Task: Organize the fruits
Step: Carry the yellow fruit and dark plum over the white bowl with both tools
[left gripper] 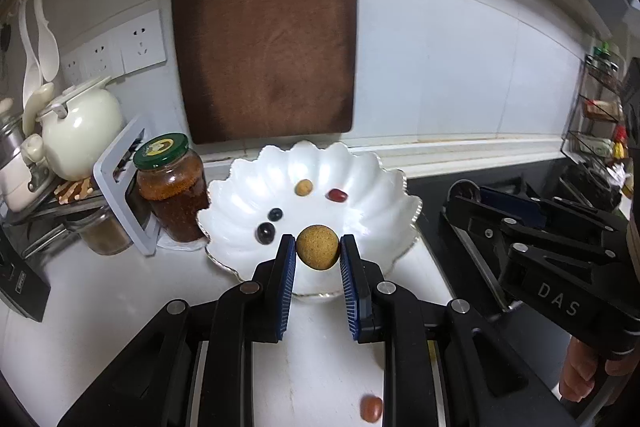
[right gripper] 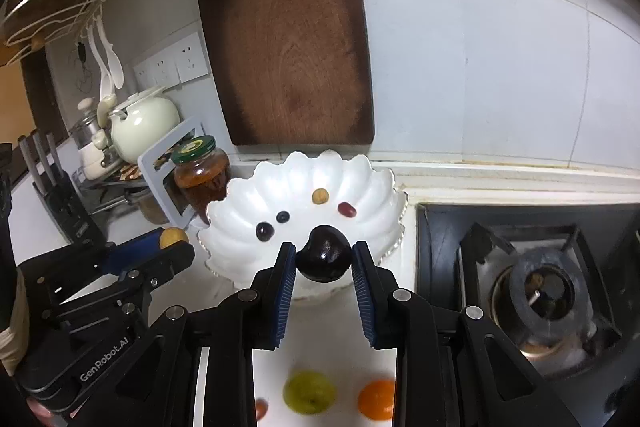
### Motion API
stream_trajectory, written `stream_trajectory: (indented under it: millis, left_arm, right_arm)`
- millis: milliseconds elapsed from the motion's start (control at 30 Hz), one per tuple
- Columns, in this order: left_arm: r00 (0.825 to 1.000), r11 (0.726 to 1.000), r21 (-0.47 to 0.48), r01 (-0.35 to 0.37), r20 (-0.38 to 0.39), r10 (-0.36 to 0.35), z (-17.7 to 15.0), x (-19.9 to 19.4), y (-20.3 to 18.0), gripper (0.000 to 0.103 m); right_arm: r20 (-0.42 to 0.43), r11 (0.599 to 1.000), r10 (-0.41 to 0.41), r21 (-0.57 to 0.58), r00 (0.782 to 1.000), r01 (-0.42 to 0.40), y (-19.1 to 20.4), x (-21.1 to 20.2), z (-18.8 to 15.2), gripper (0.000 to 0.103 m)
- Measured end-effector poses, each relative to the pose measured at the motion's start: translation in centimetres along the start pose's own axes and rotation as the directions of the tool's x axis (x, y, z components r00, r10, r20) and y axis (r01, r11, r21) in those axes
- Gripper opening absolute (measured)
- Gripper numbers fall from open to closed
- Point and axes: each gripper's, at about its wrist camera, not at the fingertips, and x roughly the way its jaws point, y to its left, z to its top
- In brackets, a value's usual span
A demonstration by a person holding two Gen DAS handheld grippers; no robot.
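Two handheld grippers hovered over a white scalloped bowl (left gripper: pixel 384 187) on a white kitchen counter, w/ a dark wood cutting board (left gripper: pixel 264 27) leaning on the tiled wall behind it.

The left gripper (left gripper: pixel 318 247) was closed on a round tan fruit w/ rough, speckled skin (left gripper: pixel 318 247), pinched at its widest part between the two blue ribbed pads, held above the bowl's near rim. The right gripper (right gripper: pixel 324 259) was closed on a dark, glossy plum-like fruit (right gripper: pixel 325 259), also gripped across its middle, approx. over the near edge of the bowl.

Already in the bowl: a small tan fruit (left gripper: pixel 303 187), a red jujube-like fruit (left gripper: pixel 337 194), a blueberry (left gripper: pixel 275 214) and a dark grape (left gripper: pixel 265 232), all apart from each other.

On the counter near the camera, blurred: a green fruit (right gripper: pixel 309 392), an orange citrus (right gripper: pixel 377 399) and a small red fruit (left gripper: pixel 371 407).

Left of the bowl stood a green-lidded jar (left gripper: pixel 172 187) and a cream teapot (left gripper: pixel 80 131); a gas hob (right gripper: pixel 532 291) sat to the right.

Handling, as a guess: both held fruits looked light and fairly firm. The dark one's shiny skin probably made it slippery and easy to bruise, so a gentle squeeze across the widest part seemed best. The tan one's rough skin should grip well. Both round, so likely to roll once let go; a low release into the bowl's centre seemed safest.
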Motion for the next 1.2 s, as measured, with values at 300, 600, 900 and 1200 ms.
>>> stream_trajectory:
  millis: [300,600,900,1200]
  left_arm:
    - [0.999,0.999,-0.031,-0.033,0.006,0.033,2.0,2.4,1.5,0.023]
    - [0.998,0.998,-0.035,-0.045,-0.044,0.044,2.9,6.4,2.1,0.023]
    - [0.99,0.998,-0.054,-0.039,-0.136,0.031,3.0,11.1,2.7,0.023]
    - [0.976,0.997,-0.059,-0.053,-0.216,0.039,2.5,14.7,3.0,0.023]
  right_arm:
    - [-0.016,1.0,-0.001,-0.03,1.0,0.001,0.4,2.9,2.0,0.03]
    - [-0.105,1.0,-0.01,-0.02,0.994,0.008,-1.0,7.5,3.0,0.03]
    - [-0.155,0.998,-0.048,-0.053,0.987,0.04,-1.4,10.6,3.5,0.03]
    - [-0.218,0.996,-0.066,-0.078,0.974,0.05,-1.9,13.6,3.4,0.03]
